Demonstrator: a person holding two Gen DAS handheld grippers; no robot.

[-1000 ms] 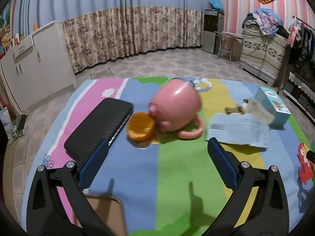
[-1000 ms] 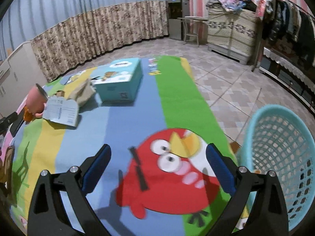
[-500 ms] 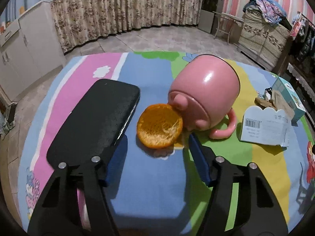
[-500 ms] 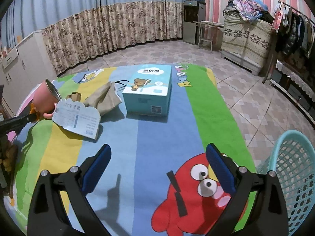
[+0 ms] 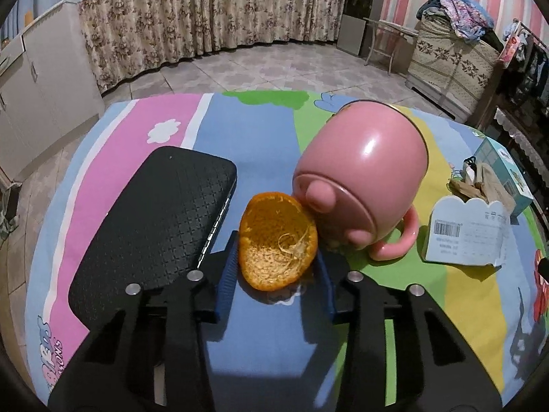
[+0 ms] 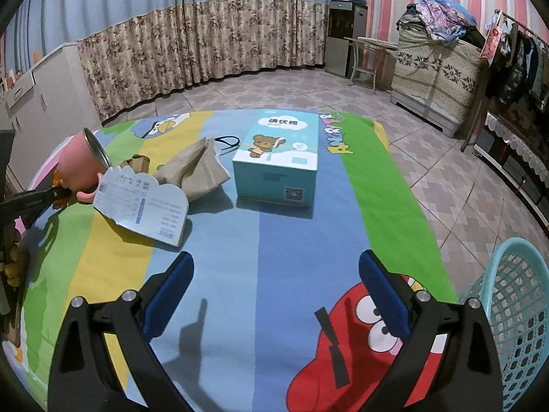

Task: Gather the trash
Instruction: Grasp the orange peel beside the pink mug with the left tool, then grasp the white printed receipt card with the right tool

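Left wrist view: orange peel [image 5: 278, 245], hollow side up, long axis toward camera.

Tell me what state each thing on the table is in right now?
Orange peel: hollow side up, between the closing left gripper pads.
Pink mug: tipped on its side, touching the peel.
Black case: shut, lying flat.
Blue box: closed.
Paper slip: curled.
Right gripper: open, empty.
Basket: upright.
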